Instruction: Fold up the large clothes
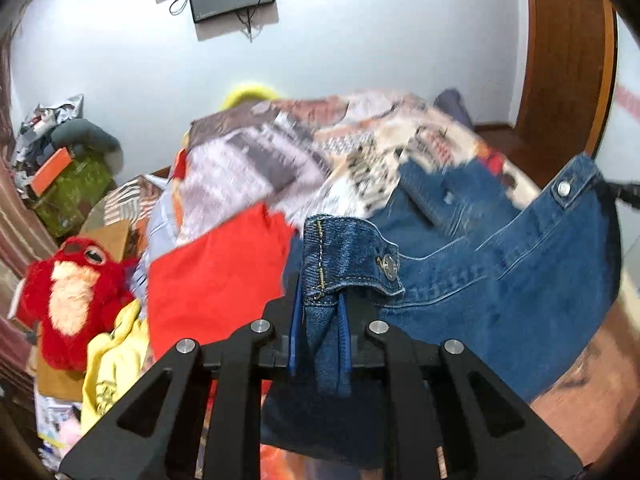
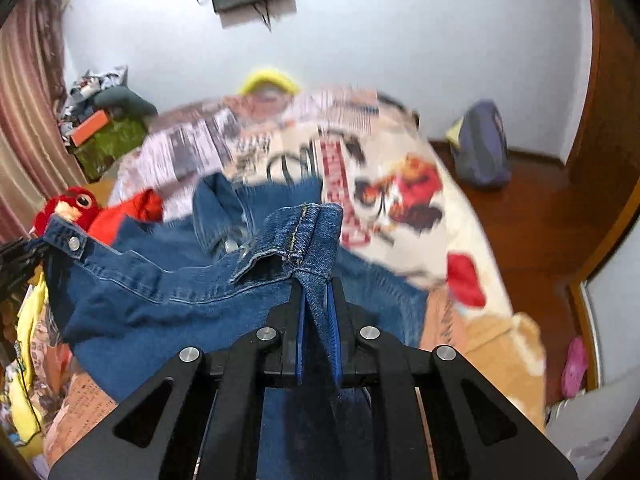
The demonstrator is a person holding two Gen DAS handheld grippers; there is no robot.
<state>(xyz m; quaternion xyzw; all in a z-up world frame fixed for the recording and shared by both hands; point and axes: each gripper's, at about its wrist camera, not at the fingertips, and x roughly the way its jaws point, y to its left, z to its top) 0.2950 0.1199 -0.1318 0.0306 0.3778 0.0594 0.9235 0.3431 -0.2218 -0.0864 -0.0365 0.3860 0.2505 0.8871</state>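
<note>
Left wrist view: the left gripper (image 1: 320, 300) pinches one corner of a blue denim garment (image 1: 480, 280), lifted above a patterned bedspread (image 1: 280, 152); a red plush toy (image 1: 72, 280) lies far left.

Right wrist view: the right gripper (image 2: 318, 292) clamps the garment's other corner, denim (image 2: 160, 300) stretching leftward.

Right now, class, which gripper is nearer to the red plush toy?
Left. The left gripper, shut on the denim garment, has the red plush toy close beside it. The right gripper grips the garment's other end, with denim between it and the toy.
</note>
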